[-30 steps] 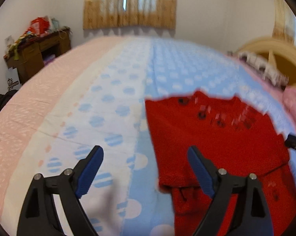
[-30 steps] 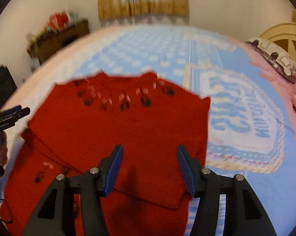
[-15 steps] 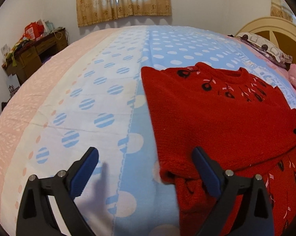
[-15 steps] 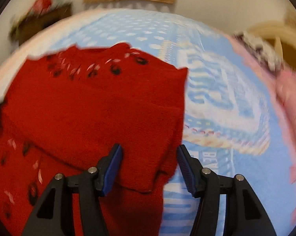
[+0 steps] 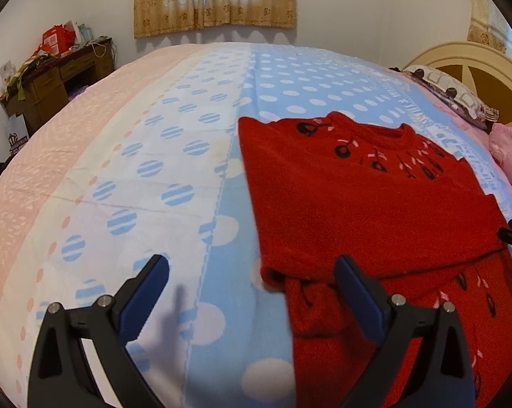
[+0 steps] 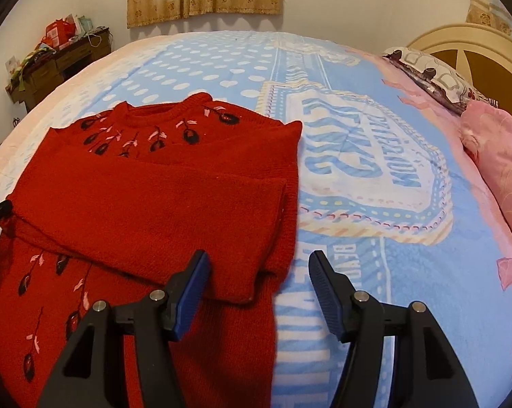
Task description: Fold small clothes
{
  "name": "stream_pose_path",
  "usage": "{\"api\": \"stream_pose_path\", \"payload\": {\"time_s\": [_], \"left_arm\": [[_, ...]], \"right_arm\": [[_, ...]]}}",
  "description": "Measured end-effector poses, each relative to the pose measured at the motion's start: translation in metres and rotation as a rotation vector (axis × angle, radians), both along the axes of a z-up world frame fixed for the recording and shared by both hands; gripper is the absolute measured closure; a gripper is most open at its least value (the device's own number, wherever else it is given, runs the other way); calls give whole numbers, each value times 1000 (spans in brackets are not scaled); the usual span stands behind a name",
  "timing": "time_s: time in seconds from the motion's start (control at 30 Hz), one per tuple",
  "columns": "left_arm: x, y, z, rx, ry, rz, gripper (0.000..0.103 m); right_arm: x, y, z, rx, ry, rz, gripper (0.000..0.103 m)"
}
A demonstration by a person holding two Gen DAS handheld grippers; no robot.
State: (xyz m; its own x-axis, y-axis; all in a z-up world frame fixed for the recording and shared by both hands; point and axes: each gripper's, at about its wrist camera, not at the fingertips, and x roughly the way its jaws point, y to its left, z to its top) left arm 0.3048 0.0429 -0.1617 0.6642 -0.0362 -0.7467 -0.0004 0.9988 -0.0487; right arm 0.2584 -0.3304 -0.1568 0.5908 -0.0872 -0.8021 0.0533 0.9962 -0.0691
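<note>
Both tongs had steadied over the bed (image 5: 126, 176); left tongs (image 5: 252, 292) and right tongs (image 6: 259, 282) gaped empty beside the folded red sweater (image 6: 147, 210).

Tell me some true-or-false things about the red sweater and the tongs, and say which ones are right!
1. The red sweater lies on the bed. True.
2. The left tongs are squeezing the sweater. False: they are open and hold nothing.
3. The sleeves are folded across the sweater's front. True.
4. The right tongs are shut tight. False: they are open, near the sweater's folded edge.
5. The sweater has plain red fabric with no pictures. False: dark and pink flower stitching shows near the collar.
</note>
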Motion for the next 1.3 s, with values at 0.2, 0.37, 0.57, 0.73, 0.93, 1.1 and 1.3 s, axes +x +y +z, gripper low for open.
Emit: {"api": "stream_pose_path", "payload": {"time_s": [0.2, 0.37, 0.57, 0.73, 0.93, 1.1, 1.3], "left_arm": [[-9, -7, 3, 21, -7, -23, 3], [-32, -4, 22, -4, -54, -36, 3], [-66, 2, 47, -14, -124, -50, 3], [-89, 6, 57, -25, -153, -52, 3], [-112, 4, 65, -24, -185, -60, 3], [-133, 2, 70, -24, -200, -73, 3], [-161, 4, 78, -18, -223, -93, 3]], "right_arm": [[-8, 6, 2, 1, -6, 7, 41], [-26, 13, 10, 19, -19, 34, 41], [-54, 19, 12, 43, -26, 51, 41], [-71, 19, 16, 62, -48, 45, 41], [-92, 21, 22, 86, -67, 44, 41], [-112, 29, 25, 97, -77, 58, 40], [-138, 40, 27, 108, -85, 82, 40]]}}
